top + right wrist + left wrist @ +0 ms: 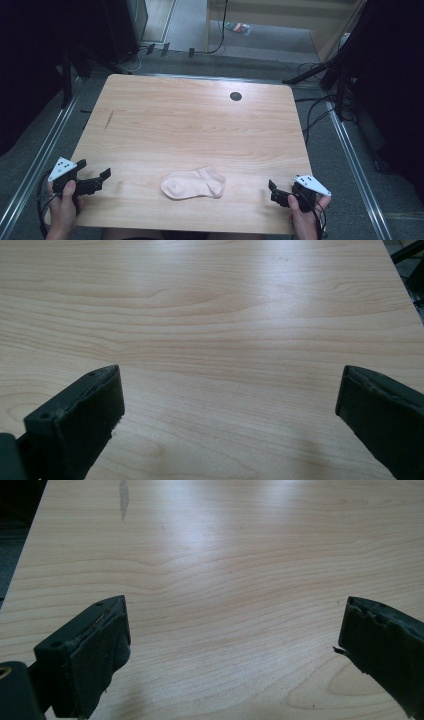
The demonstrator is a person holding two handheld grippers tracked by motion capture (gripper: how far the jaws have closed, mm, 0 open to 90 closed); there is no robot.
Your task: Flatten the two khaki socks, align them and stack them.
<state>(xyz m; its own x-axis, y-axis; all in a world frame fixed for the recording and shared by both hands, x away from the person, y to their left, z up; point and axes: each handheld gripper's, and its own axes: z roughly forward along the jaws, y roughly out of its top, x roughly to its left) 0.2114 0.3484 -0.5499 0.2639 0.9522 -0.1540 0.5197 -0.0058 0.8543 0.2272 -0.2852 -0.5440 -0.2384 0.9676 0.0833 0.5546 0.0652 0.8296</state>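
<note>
While sock (pixel 193 183) lies flat, untouched, near counter (pixel 190 120) edge, left gripper (pixel 93 179) and right gripper (pixel 274 192) flank it, jaws spread wide, empty; handling not yet begun.

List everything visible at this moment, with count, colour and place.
sock: one, pale pink, flat near the table's front edge, between the grippers, touching neither.
table: one, light wood, centre.
round hole: one, dark, far right of the tabletop.
dark streak: one, far left of the tabletop.
left gripper: one, black, front left corner, jaws open, holding nothing.
right gripper: one, black, front right corner, jaws open, holding nothing.
</note>
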